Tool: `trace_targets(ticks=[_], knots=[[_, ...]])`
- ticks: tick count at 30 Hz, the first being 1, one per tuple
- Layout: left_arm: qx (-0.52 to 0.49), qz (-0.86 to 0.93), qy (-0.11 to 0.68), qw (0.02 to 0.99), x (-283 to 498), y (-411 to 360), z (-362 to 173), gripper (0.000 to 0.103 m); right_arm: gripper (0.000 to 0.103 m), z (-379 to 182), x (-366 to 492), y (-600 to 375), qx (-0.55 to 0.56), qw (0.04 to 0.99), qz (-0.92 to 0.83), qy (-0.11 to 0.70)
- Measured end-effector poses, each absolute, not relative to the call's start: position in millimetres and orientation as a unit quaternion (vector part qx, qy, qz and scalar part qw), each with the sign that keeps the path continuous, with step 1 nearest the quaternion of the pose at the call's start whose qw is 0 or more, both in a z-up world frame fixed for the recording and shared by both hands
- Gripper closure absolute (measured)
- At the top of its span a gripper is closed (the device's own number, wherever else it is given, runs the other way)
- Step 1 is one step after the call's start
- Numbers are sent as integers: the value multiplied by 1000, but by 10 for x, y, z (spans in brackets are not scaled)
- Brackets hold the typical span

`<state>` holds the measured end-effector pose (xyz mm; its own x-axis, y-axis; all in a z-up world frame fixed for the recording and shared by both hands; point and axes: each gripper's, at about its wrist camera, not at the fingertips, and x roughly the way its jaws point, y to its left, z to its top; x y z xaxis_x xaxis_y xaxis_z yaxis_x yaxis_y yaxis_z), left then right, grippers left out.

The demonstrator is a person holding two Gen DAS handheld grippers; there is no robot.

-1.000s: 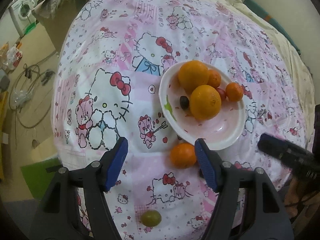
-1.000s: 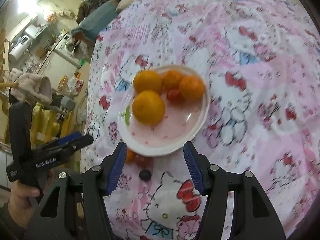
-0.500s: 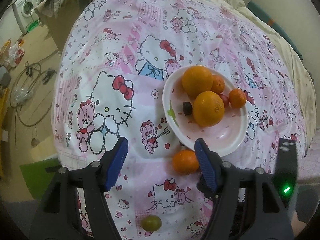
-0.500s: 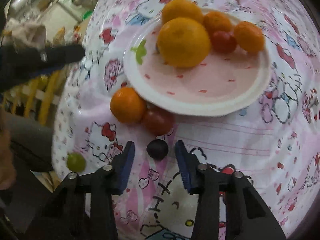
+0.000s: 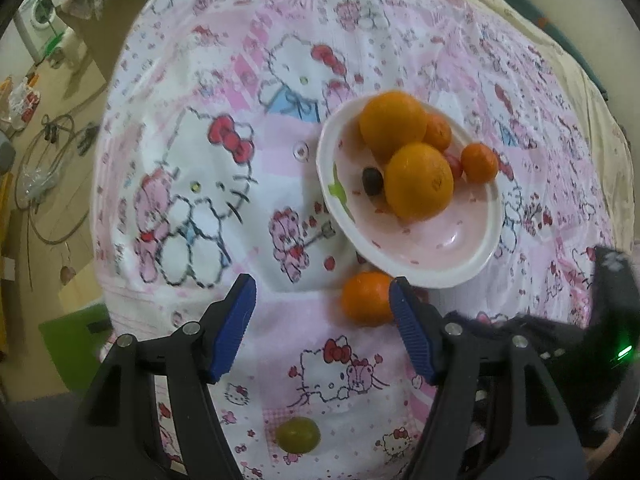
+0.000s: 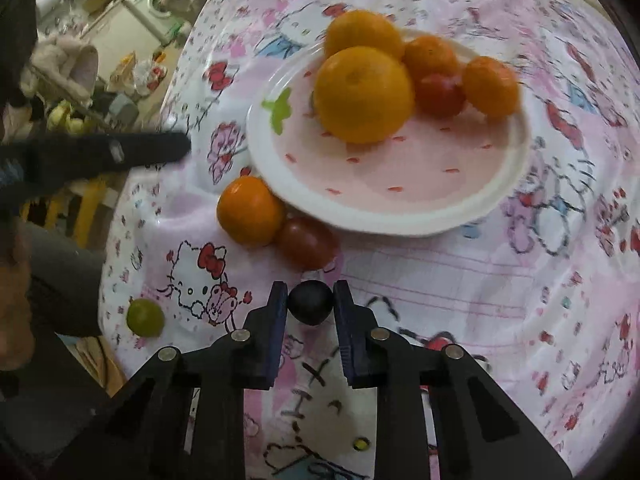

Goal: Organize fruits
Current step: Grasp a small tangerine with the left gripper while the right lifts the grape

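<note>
Right gripper is clamped on the dark grape, pads on both its sides, grape sitting on the bedsheet right at my fingertips. It's small, round, soft-skinned, prob slippery, so I'd keep the squeeze light & centred or it pops out or bruises. Just ahead: a red tomato touching a small orange, both tucked vs the plate rim. Plate w/ bigger oranges sits beyond. Green grape off to my left. Left gripper hangs apart, nothing between its fingers.
</note>
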<state>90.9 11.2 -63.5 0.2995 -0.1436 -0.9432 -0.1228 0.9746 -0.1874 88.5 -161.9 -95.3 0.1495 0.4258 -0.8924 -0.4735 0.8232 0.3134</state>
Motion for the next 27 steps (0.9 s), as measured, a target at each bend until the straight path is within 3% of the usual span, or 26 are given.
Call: trace_targets(ticks=[8, 11, 15, 27], knots=[[-116, -34, 631, 766, 955, -157, -921, 39, 78, -723, 981, -2126, 52, 778, 276, 562], [-116, -40, 639, 759, 983, -218, -990, 58, 78, -719, 1020, -2209, 65, 781, 271, 559], [-134, -46, 649, 748, 999, -221, -1064, 68, 78, -679, 1066, -2248, 70, 782, 272, 556], [-105, -13, 629, 770, 890, -67, -828, 70, 78, -501, 1076, -2281, 85, 790, 284, 537]])
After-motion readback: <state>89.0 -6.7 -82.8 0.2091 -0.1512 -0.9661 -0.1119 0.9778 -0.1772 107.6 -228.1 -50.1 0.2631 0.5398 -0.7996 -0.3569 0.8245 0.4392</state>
